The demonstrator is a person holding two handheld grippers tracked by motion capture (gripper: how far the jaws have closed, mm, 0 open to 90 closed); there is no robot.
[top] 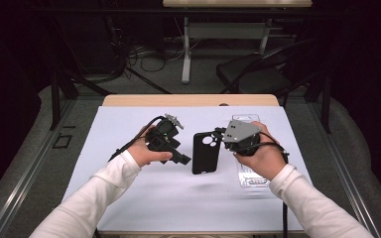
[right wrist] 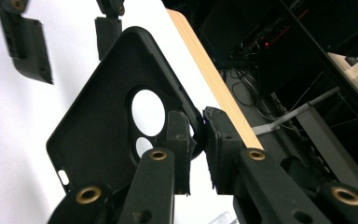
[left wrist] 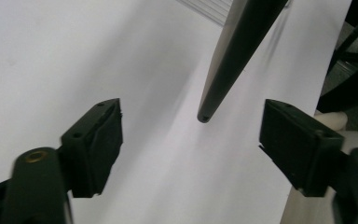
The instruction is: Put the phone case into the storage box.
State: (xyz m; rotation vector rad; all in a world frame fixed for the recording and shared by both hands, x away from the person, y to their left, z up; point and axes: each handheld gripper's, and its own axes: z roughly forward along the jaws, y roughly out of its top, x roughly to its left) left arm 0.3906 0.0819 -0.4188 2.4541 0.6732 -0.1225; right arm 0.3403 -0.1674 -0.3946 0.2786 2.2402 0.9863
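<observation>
A wooden table [top: 129,100] with a light edge strip carries a large white sheet [top: 144,193] that covers nearly all of its top, and the person's two white-sleeved forearms come in over it from the near side. On the sheet at the right, partly under the right hand, lies a clear plastic tray [top: 250,177]. Between the two hands stands a black, soft-looking phone case with a round camera cutout [top: 206,151], held up off the sheet and turned nearly edge-on to the left side; in the left gripper view its thin rim [left wrist: 228,56] hangs in front of the jaws with one corner pointing down. The right gripper [top: 222,137], black with a grey three-cornered plate on top, has its jaws clamped on the case's edge right beside the camera cutout, as the right gripper view shows, where the case [right wrist: 98,126] fills the middle. The left gripper [top: 184,159], black and held just left of the case, has its jaws standing wide apart with nothing between them; the pads do not touch the case, which sits a little beyond them.
</observation>
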